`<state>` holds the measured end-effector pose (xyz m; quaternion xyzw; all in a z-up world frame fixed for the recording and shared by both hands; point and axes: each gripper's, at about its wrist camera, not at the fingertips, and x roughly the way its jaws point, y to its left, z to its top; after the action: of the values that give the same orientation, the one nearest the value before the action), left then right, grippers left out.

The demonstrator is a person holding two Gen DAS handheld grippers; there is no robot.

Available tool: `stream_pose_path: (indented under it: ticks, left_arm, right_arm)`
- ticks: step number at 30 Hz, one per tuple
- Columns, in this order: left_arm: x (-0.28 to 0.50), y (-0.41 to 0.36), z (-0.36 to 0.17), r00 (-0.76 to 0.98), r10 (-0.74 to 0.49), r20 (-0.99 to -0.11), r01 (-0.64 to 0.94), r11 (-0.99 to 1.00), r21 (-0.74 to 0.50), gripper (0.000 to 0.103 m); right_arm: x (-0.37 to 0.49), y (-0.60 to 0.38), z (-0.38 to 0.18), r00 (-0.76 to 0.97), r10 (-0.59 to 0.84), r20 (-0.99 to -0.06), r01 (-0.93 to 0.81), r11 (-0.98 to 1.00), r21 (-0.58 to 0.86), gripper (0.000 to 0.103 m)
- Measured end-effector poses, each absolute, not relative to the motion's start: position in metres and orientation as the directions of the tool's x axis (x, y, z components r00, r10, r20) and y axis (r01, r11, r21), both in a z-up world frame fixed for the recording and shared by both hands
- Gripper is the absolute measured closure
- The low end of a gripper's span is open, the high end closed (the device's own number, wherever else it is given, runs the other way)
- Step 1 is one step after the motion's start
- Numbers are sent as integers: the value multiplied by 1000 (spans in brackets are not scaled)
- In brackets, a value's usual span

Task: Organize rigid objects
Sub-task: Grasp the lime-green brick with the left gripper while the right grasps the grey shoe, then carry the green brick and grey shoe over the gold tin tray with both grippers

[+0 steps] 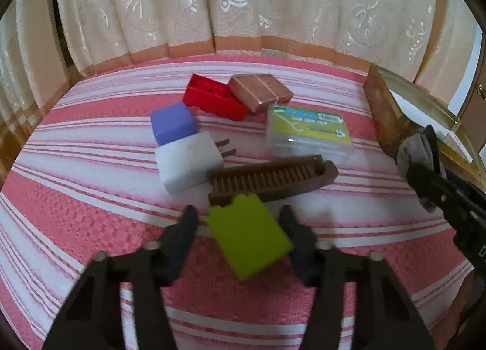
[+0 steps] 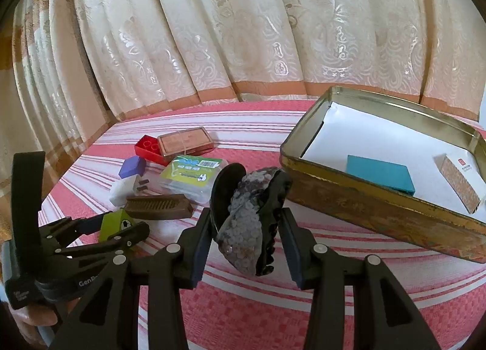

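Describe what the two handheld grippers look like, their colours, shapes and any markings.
Both are matte black plastic. The left gripper has angular linkage arms joined by round silver pivot pins, white lettering beginning "Gen" on its body, and a wide black strap rising above its handle. The right gripper shows the same black scissor-like arms with triangular cut-outs, silver pins, and flat, dark bluish fingers. No cables are visible.

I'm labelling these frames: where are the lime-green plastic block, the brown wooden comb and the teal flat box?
Lime-green plastic block [image 1: 249, 236]: left wrist view, middle of its top face.
Brown wooden comb [image 1: 270, 181]: left wrist view, on its row of teeth.
Teal flat box [image 2: 378, 172]: right wrist view, centre of its top.
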<state>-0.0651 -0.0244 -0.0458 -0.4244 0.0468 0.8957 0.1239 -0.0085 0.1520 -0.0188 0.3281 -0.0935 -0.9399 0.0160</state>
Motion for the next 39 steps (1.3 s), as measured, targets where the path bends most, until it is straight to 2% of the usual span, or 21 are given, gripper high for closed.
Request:
stream_pose_path:
  ticks: [6, 14, 23, 30, 39]
  left_arm:
    - [-61, -46, -41, -624, 218, -750, -204, -973, -112, 60]
    - [-42, -71, -28, -740, 220, -636, -105, -971, -213, 60]
    - [-40, -46, -19, -807, 139, -574, -100, -990, -99, 60]
    - [-40, -3, -12, -836, 126, -534, -143, -990, -9, 60]
    - [-39, 34, -6, -852, 139, -504, -180, -983, 32, 60]
  right_arm:
    - [-4, 153, -13, -808, -91, -582, -29, -981, 194, 57]
    - [6, 154, 0, -856, -105, -507, -5, -977, 212, 57]
    - [13, 149, 10, -908, 27, -419, -50, -998, 44, 57]
    - [15, 170, 12, -916, 69, -395, -80, -997, 12, 57]
    - [20, 203, 14, -916, 124, -382, -144, -989, 25, 56]
